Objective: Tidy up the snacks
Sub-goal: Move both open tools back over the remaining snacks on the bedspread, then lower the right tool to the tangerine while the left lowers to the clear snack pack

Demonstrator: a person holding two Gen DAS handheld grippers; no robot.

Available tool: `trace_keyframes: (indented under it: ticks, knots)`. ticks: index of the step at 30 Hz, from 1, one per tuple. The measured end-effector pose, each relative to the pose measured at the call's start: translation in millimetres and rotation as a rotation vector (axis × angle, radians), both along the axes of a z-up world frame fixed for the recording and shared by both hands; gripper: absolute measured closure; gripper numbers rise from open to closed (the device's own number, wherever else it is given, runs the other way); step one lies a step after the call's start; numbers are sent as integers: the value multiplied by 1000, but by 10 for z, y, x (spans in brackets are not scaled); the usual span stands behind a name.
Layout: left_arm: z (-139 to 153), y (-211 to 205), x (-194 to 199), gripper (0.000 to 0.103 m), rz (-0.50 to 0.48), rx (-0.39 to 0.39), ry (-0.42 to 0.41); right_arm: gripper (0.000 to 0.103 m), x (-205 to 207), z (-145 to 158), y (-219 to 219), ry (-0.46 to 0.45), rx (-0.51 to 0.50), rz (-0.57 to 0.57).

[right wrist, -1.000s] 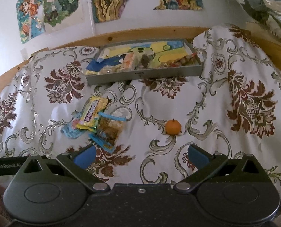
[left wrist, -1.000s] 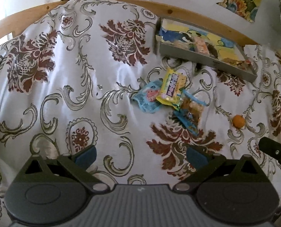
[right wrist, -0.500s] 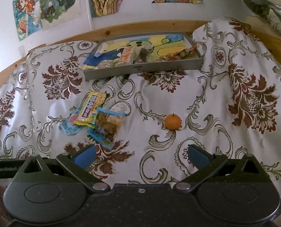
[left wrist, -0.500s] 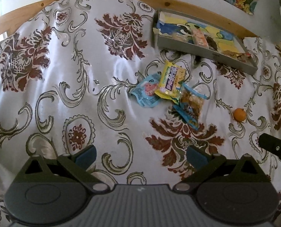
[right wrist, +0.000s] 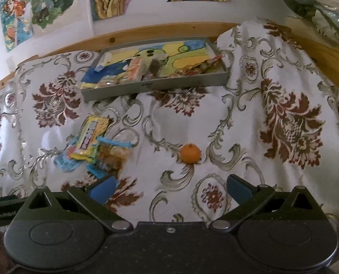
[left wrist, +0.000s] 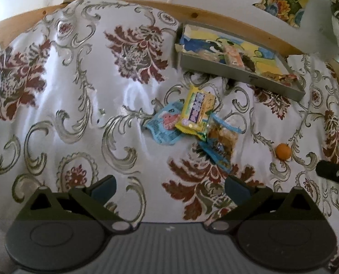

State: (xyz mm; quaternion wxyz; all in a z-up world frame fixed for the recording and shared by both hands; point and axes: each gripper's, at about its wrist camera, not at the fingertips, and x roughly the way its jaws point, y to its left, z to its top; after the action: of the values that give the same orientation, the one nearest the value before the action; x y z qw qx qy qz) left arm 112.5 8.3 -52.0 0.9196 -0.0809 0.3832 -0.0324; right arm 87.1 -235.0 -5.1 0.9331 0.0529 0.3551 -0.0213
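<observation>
A small pile of snack packets lies on the patterned cloth: a yellow packet (left wrist: 198, 111) (right wrist: 89, 139) on top, a light blue packet (left wrist: 166, 126) (right wrist: 65, 162) to its left, and a clear packet with blue ends (left wrist: 222, 145) (right wrist: 113, 153) to its right. A small orange (left wrist: 283, 151) (right wrist: 190, 153) sits apart on the right. A grey tray (left wrist: 242, 74) (right wrist: 155, 84) at the back holds several snacks. My left gripper (left wrist: 170, 186) is open, short of the pile. My right gripper (right wrist: 170, 186) is open, just short of the orange.
A wooden rail (right wrist: 146, 33) runs behind the tray, with pictures on the white wall (right wrist: 55, 2) above. The cloth rises in a fold at the right (right wrist: 283, 73). The right gripper's dark body (left wrist: 336, 173) shows at the right edge of the left wrist view.
Both grippers stay open. The right gripper has advanced toward the orange and the pile, which now look larger and closer. The left wrist view has tilted up slightly.
</observation>
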Motion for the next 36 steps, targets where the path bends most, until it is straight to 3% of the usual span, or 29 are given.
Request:
trace_keyframes:
  ticks: [6, 9, 13, 15, 18, 25, 36]
  knots:
    - [-69, -73, 104, 0, 5, 25, -37, 1, 173, 104, -74, -23, -31, 14]
    - [-111, -101, 148, 0, 3, 0, -36, 1, 308, 132, -131, -12, -51, 59]
    - [-171, -201, 244, 0, -35, -20, -58, 1, 503, 139, -287, 24, 13, 175]
    - [-204, -284, 303, 0, -64, -17, -63, 1, 572, 117, -319, 21, -18, 212]
    - [-256, -403, 406, 0, -91, -2, -56, 1, 670, 25, -322, 30, -101, 214]
    - [-343, -504, 632, 0, -99, 15, -57, 1, 866, -199, -292, 84, -147, 181]
    - [-408, -540, 836, 0, -116, 75, -63, 1, 1195, -459, -211, 155, -247, 242]
